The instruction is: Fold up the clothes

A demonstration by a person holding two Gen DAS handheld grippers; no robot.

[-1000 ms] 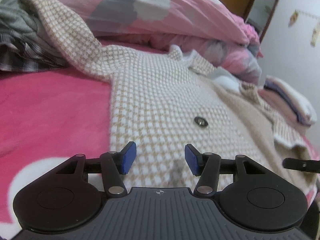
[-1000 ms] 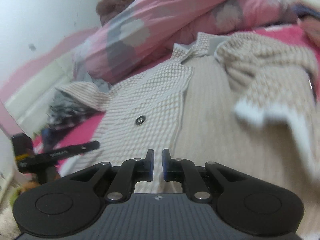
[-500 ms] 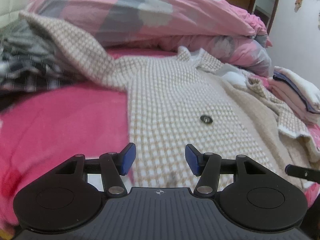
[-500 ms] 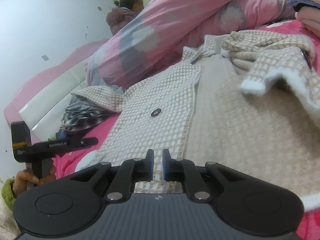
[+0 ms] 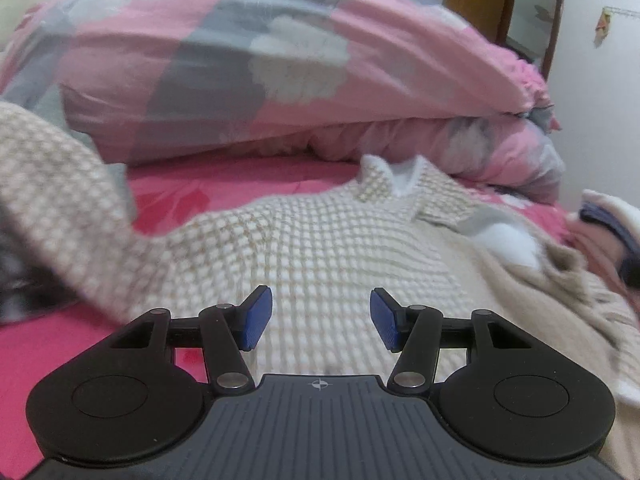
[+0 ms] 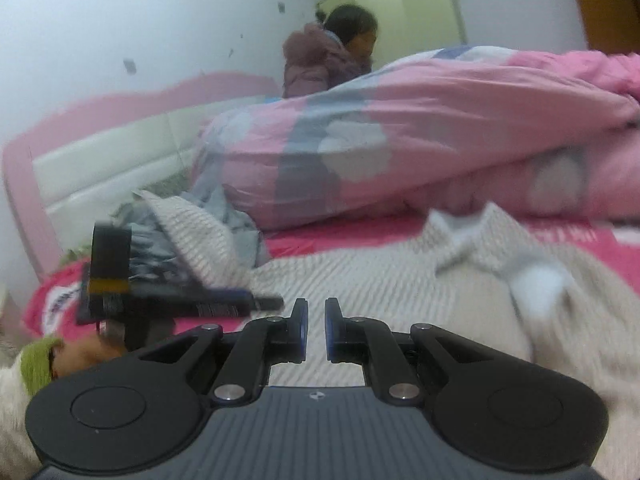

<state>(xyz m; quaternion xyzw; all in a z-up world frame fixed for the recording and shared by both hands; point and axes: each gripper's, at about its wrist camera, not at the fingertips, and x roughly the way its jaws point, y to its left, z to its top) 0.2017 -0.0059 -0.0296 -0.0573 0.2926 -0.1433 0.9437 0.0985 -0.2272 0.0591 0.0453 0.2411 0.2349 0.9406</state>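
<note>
- Bright pink bed sheet (image 5: 248, 196) covers the mattress, with a bulky pink-and-grey patterned duvet (image 5: 248, 64) heaped along the far side.
- Spread open across the sheet lies a cream-and-beige checked woollen coat (image 5: 320, 248), collar (image 5: 384, 180) toward the duvet and one sleeve (image 5: 60, 184) flung out to the left.
- Left gripper (image 5: 321, 318) hovers over the coat's front panel, its blue pads (image 5: 256, 318) standing well apart with nothing between them.
- Right gripper (image 6: 316, 330) hangs above the coat's plain beige lining; its fingers are nearly together and hold nothing.
- Handling, as a judgement: the coat looks thick, soft and limp, fairly heavy for a garment, so it should drape and drag rather than slide. Pinching a hem edge, shoulder seam or sleeve cuff would probably give the surest hold.
- Only the right wrist view shows the padded pink-and-white headboard (image 6: 120, 140), a person in a mauve jacket (image 6: 316, 64) behind the duvet, and the other gripper from the side.
- Only the left wrist view shows the brown wooden door frame (image 5: 516, 12) and folded clothes (image 5: 608, 228) at the right edge.
</note>
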